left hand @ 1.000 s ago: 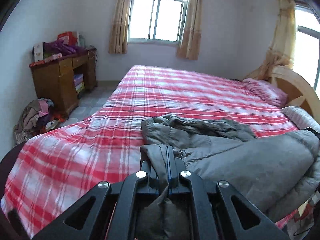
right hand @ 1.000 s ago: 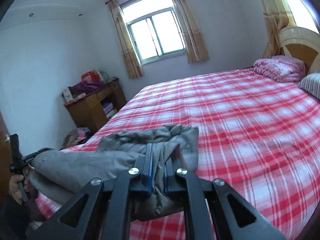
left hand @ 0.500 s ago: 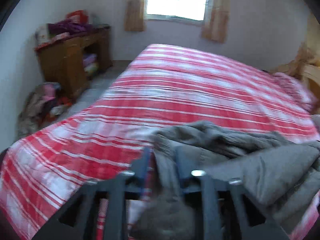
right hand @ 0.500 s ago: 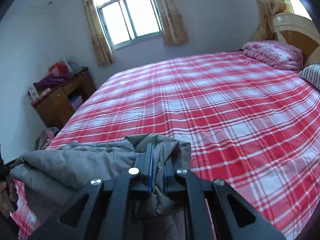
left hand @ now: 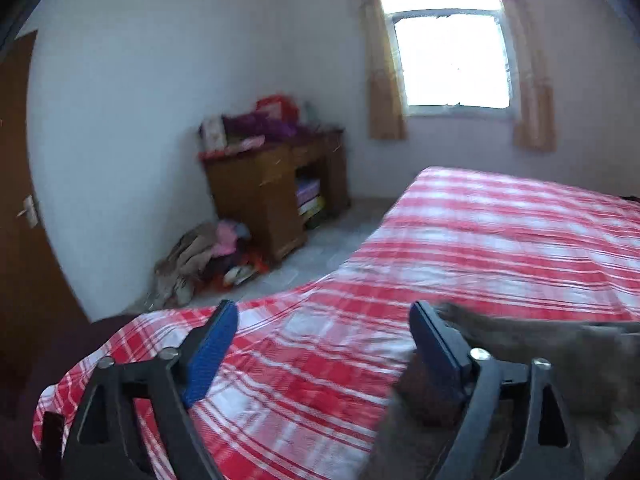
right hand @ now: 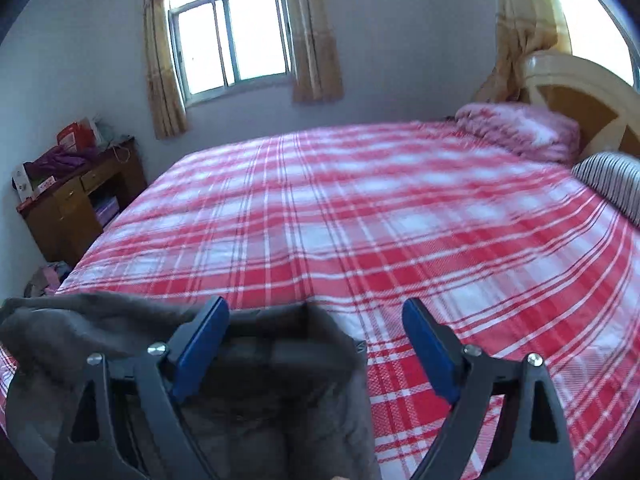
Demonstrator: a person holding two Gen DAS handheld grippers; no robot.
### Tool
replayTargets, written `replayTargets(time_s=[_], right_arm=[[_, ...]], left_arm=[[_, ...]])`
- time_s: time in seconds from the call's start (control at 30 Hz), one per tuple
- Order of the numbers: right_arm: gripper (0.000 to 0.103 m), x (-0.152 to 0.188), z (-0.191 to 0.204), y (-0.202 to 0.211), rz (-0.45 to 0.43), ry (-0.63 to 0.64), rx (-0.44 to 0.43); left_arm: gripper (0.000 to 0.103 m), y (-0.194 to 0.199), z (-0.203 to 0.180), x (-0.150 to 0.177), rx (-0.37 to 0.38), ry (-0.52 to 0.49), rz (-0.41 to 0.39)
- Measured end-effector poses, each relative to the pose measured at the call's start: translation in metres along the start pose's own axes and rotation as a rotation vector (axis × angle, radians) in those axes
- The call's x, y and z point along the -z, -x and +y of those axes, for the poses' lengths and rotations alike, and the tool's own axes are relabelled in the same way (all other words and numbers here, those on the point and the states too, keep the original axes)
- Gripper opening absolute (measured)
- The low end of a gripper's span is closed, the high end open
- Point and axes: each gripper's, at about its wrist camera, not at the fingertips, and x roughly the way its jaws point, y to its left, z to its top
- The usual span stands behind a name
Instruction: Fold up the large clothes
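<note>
Both my tongs are spread wide right now and neither has hold of anything. Left tongs point(left hand: 320, 344) hang over the near corner of the bed point(left hand: 500, 232), with only red plaid sheet between the blue pads point(left hand: 210, 354). The coat point(left hand: 560, 364), grey and puffy, lies on the bed just to the right of them, and its edge bunches up against the outer side of the right pad, as far as I can tell through the blur.

Right tongs point(right hand: 316, 344) sit over the same near edge of the bed point(right hand: 360, 208). The coat point(right hand: 260, 380) is heaped on the bed under the left finger and partway into the gap, but the pads point(right hand: 200, 350) aren't pinching it. Bare sheet under the right finger.

Rest of the room relative to the bed: pink blanket point(right hand: 516, 128) and a striped pillow point(right hand: 612, 180) up at the headboard point(right hand: 580, 88) end, window point(right hand: 232, 36) with curtains on the wall beyond the far side, wooden table point(left hand: 272, 196) with stuff piled on top off the foot corner, and a heap of clothes point(left hand: 200, 260) on the floor beside that.
</note>
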Motion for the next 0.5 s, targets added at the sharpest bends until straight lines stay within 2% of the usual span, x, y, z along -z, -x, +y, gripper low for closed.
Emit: replayTargets(time_s=[0.03, 0.1, 0.13, 0.27, 0.3, 0.37, 0.43, 0.5], right_arm=[[0.091, 0.001, 0.007, 0.007, -0.007, 0.012, -0.015], [0.091, 0.007, 0.031, 0.017, -0.010, 0.063, -0.058], [0.091, 0.012, 0.049, 0.020, -0.004, 0.101, -0.096], [0.090, 0.035, 0.113, 0.002, 0.073, 0.254, -0.193], [0.088, 0.038, 0.121, -0.004, 0.082, 0.280, -0.191], [0.085, 0.046, 0.135, -0.023, 0.110, 0.346, -0.165], [0.085, 0.052, 0.134, -0.043, 0.135, 0.369, -0.125], [0.085, 0.056, 0.121, -0.063, 0.185, 0.335, -0.113]], left_arm=[[0.097, 0.011, -0.016, 0.006, 0.044, -0.041, -0.023], [0.098, 0.019, -0.048, 0.015, 0.082, -0.134, -0.032], [0.098, 0.020, -0.070, 0.023, 0.091, -0.196, -0.037], [0.098, 0.004, -0.124, 0.039, 0.091, -0.325, -0.027], [0.098, -0.006, -0.136, 0.043, 0.055, -0.373, -0.034], [0.098, -0.025, -0.147, 0.050, 0.005, -0.407, -0.025], [0.098, -0.051, -0.150, 0.056, -0.035, -0.405, 0.037], [0.098, -0.081, -0.147, 0.063, -0.024, -0.370, 0.127]])
